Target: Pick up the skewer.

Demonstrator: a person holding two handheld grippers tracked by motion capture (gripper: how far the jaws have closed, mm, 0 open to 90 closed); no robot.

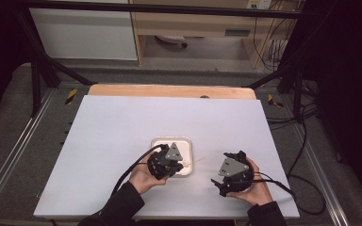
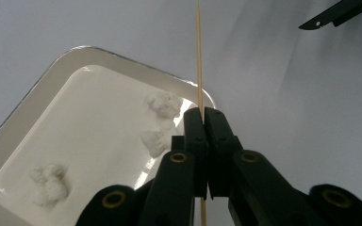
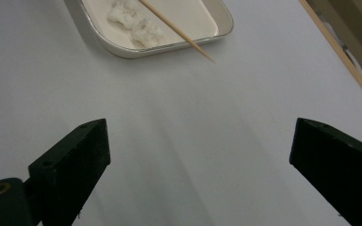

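A white square dish (image 1: 158, 141) (image 2: 23, 127) (image 3: 219, 26) sits near the table's front middle and holds white crumbly lumps (image 2: 162, 104) (image 3: 146, 33). My left gripper (image 1: 179, 165) (image 2: 201, 115) hovers over the dish's right edge, shut on a thin wooden skewer (image 1: 198, 161) (image 2: 199, 56) (image 3: 179, 32) that points to the right, past the rim. My right gripper (image 1: 224, 157) (image 3: 200, 141) is held to the right of the dish, above the bare tabletop, jaws wide apart with nothing between them.
The white table top (image 1: 122, 122) has a wooden strip (image 1: 169, 91) along its far edge. Black cables (image 1: 132, 167) trail from both grippers toward the front edge. A dark frame and floor cables (image 1: 306, 136) surround the table.
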